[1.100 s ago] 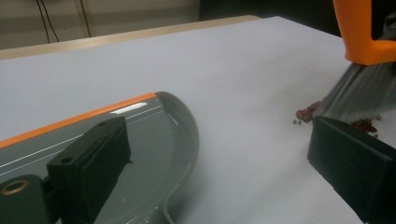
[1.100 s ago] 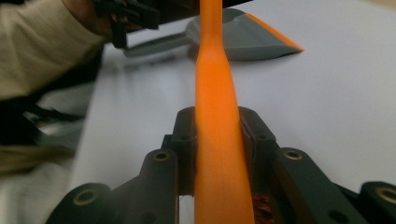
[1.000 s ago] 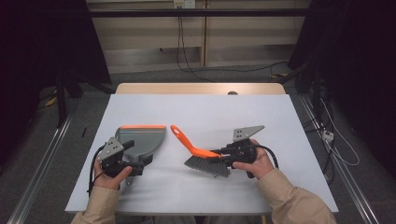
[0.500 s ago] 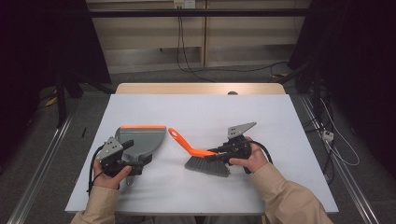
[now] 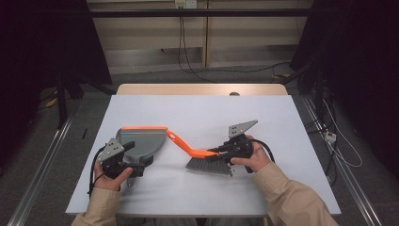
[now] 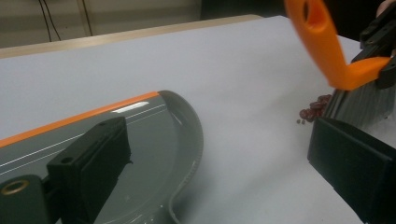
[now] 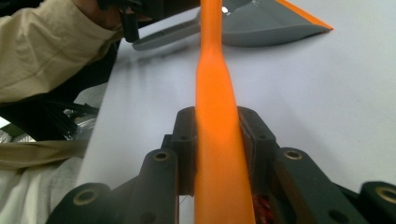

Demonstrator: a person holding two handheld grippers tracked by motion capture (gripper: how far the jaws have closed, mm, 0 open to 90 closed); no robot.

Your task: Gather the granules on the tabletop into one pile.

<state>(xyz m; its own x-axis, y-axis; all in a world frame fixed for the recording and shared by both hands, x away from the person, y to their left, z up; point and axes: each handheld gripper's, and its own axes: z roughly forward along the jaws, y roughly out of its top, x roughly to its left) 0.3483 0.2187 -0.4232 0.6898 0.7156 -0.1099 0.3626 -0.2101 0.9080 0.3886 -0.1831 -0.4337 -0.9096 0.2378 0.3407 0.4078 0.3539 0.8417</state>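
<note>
Right gripper (image 5: 225, 151) clamped the orange plastic handle of the grey-bristled hand brush (image 5: 203, 163), bristles down behind small dark red beads (image 6: 314, 108) — ready to sweep left toward the grey plastic dustpan (image 5: 140, 141), which the left gripper (image 5: 137, 159) held by its near handle — steadying it, orange lip far.

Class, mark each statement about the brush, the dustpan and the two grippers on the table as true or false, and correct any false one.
1. The right gripper is clamped on the orange handle of the brush. True.
2. The dustpan is red all over. False: it is grey with an orange front edge.
3. Small dark red bits lie on the table beside the brush's bristles. True.
4. The brush lies inside the dustpan. False: it is apart from the pan, to its right in the high view.
5. The left gripper is at the dustpan's handle end. True.
</note>
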